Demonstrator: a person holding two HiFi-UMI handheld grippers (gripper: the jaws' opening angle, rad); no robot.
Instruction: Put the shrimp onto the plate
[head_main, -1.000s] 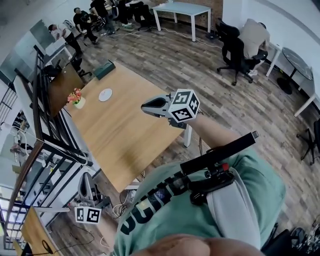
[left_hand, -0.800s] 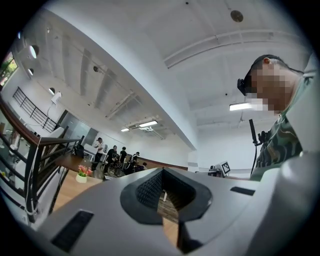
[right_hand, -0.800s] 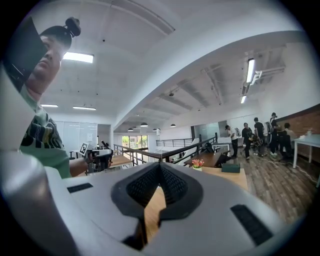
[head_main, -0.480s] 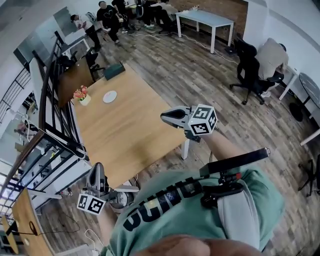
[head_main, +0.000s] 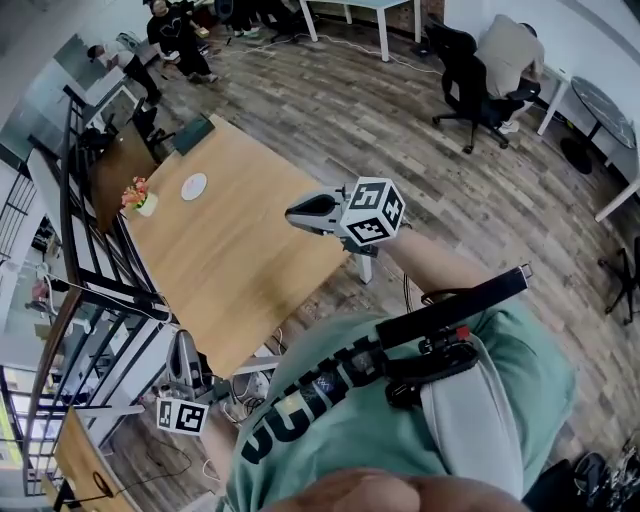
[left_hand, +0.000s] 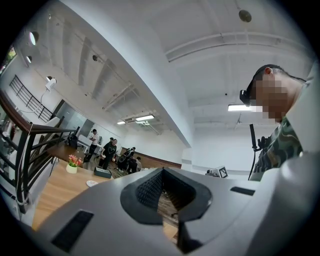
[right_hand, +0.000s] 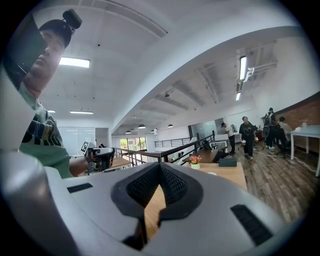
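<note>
The left tongs (head_main: 183, 348) and right tongs (head_main: 298, 212) are pressed together, empty, well apart from the white plate (head_main: 194, 186) near the surface's (head_main: 240, 265) far edge. No shrimp is discernible, so progress stays unclear.

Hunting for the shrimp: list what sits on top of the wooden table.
On the table: a white plate, a flower pot and a dark box at its far end. No shrimp shows; the right gripper covers part of one edge.

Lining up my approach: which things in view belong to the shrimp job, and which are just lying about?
Job: white plate, wooden table; no shrimp visible.
Lying about: flower pot, dark box.
</note>
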